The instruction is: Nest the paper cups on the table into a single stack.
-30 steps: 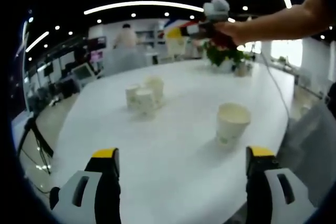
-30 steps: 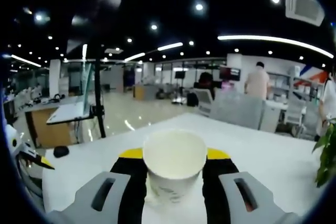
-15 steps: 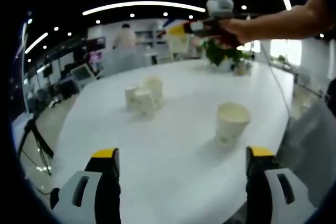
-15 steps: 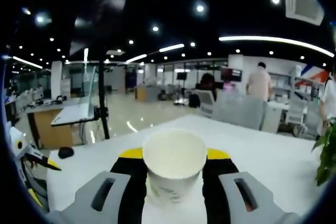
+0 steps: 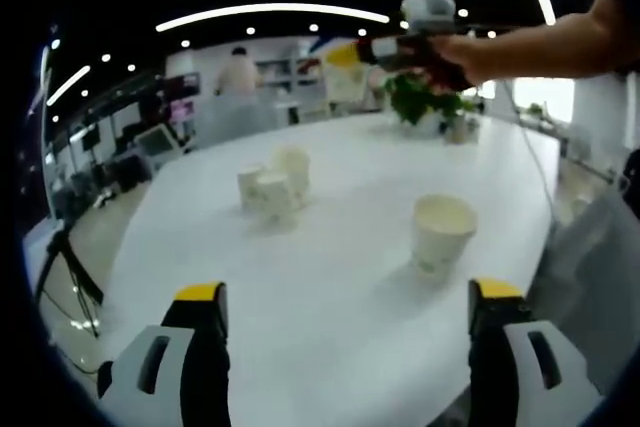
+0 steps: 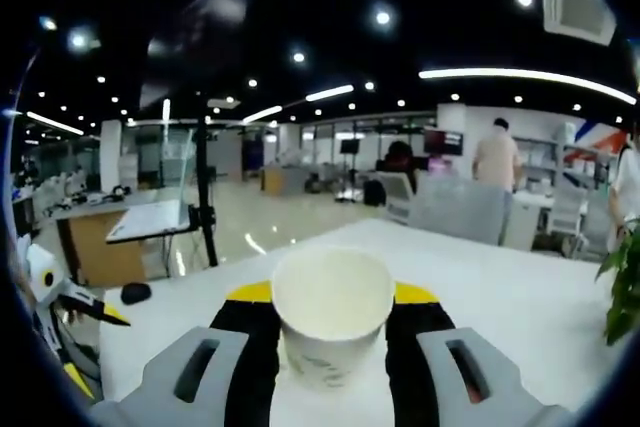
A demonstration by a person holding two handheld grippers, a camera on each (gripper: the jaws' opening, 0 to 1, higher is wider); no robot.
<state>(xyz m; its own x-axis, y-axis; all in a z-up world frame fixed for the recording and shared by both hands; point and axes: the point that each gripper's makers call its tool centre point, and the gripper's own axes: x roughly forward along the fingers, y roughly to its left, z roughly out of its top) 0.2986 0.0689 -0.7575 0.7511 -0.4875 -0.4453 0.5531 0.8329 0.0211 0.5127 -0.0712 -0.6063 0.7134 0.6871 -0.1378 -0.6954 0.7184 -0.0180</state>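
In the left gripper view, a single white paper cup [image 5: 443, 234] stands upright on the white table [image 5: 330, 297], to the right and just ahead of my open left gripper [image 5: 350, 309]. A cluster of three paper cups [image 5: 273, 184] stands farther off, left of centre. High at the far right, a person's arm holds my right gripper [image 5: 352, 53] above the table. In the right gripper view, that gripper [image 6: 332, 297] is shut on a white paper cup [image 6: 331, 312], held upright with its mouth up.
A potted green plant [image 5: 428, 107] stands at the table's far end. Past the table are office desks, chairs and a person [image 6: 497, 159] standing far off. A tripod leg [image 5: 70, 272] stands on the floor at the left. The left gripper [image 6: 60, 317] shows at the left edge.
In the left gripper view the right gripper has drifted slightly right and up with its cup. The right gripper view has panned a little. Cups on the table have not moved.
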